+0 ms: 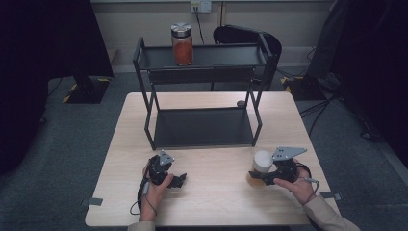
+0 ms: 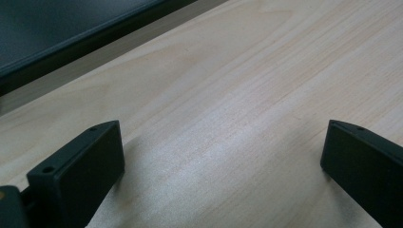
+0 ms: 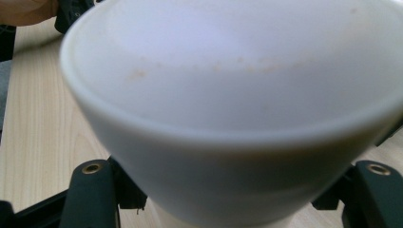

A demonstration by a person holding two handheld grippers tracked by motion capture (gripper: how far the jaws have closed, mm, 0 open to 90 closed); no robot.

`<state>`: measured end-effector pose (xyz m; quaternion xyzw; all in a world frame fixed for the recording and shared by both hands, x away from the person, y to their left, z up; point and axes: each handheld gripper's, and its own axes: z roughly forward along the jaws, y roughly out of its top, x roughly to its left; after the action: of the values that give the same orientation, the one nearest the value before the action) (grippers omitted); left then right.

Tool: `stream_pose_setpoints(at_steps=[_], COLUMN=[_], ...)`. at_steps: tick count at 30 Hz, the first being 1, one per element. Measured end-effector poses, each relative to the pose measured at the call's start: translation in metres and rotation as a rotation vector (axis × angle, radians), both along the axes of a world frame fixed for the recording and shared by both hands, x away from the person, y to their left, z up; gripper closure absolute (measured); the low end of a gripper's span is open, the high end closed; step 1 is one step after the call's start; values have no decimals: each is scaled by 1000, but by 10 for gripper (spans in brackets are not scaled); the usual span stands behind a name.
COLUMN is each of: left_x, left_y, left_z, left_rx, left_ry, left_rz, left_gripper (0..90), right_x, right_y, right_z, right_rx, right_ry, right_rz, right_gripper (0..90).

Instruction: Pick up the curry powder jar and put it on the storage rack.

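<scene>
Fingers (image 3: 92, 190) of the right gripper (image 1: 262, 176) are pinched on the narrow lower part of a white cup (image 1: 262, 161), which stands upright at the near right of the counter (image 1: 211, 202). Left gripper (image 1: 179, 180) rests at the near left, fingers (image 2: 78, 171) spread over bare wood, well apart from the cup. The rack (image 1: 204, 127) lies farther off and to the cup's left, so any transfer falls to the right hand.

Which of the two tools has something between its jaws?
The right tool, closed on the white cup at the table's right front. The left tool is open over bare tabletop.
</scene>
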<state>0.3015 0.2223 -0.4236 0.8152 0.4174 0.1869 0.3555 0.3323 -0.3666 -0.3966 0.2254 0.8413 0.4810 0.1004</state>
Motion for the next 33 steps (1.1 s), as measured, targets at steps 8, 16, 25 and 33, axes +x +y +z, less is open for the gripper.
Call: stream_pose_setpoints(at_steps=[8, 16, 25, 33], left_x=[0, 0, 0, 0], left_y=[0, 0, 0, 0], left_z=[0, 0, 0, 0], left_rx=[0, 0, 0, 1], left_ry=[0, 0, 0, 0], left_rz=[0, 0, 0, 0], left_gripper=[0, 0, 0, 0], right_x=[2, 12, 24, 39], right_y=[14, 33, 49, 62], right_z=[16, 32, 49, 69], right_rx=[-10, -20, -22, -13], right_ry=[3, 24, 29, 41], right_rz=[-12, -10, -20, -11], right_gripper=[326, 327, 327, 328])
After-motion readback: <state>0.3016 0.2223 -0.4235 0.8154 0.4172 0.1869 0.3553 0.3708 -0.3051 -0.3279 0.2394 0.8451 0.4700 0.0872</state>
